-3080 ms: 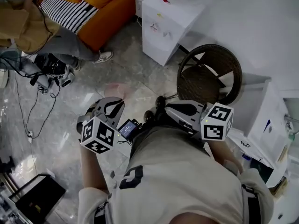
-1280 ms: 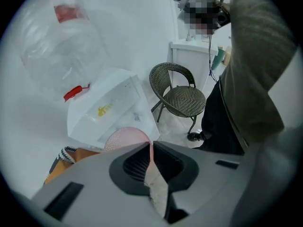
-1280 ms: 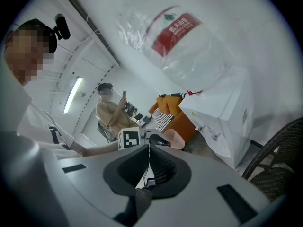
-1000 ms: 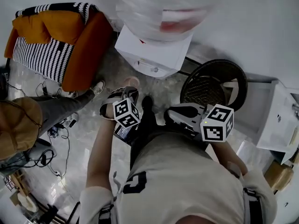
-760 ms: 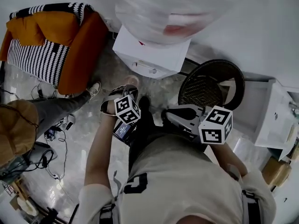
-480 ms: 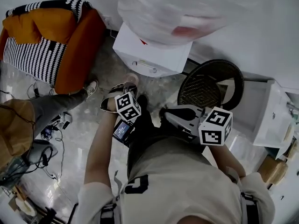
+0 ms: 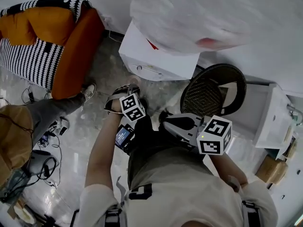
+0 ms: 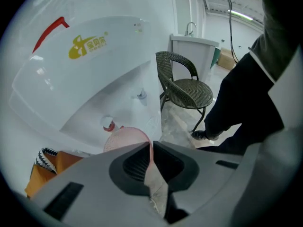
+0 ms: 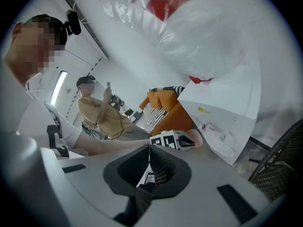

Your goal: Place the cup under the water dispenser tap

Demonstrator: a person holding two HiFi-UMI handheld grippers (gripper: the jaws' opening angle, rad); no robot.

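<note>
A translucent pink cup [image 8: 127,140] is pinched by its rim between the pads of my left gripper [image 8: 151,145], which is shut on it. Just beyond the cup is the white water dispenser [image 8: 87,44] with a red tap [image 8: 109,125] and a second tap [image 8: 141,95]. In the head view the left gripper [image 7: 124,94] points down in front of the dispenser [image 7: 156,56]. The right gripper view shows the cup [image 9: 195,138] beside the dispenser's front. My right gripper [image 9: 149,149] is shut with nothing in it, and hangs near my body [image 7: 164,116].
A dark wicker chair [image 7: 213,91] stands right of the dispenser. An orange sofa with a striped cushion [image 7: 42,46] is at the left. A person in a tan top [image 9: 99,112] sits beside it, with cables on the floor. A white cabinet [image 7: 272,117] is at the far right.
My left gripper has sunk lower in front of the dispenser, still holding the cup. The right gripper drifted a little sideways. Both stayed shut.
</note>
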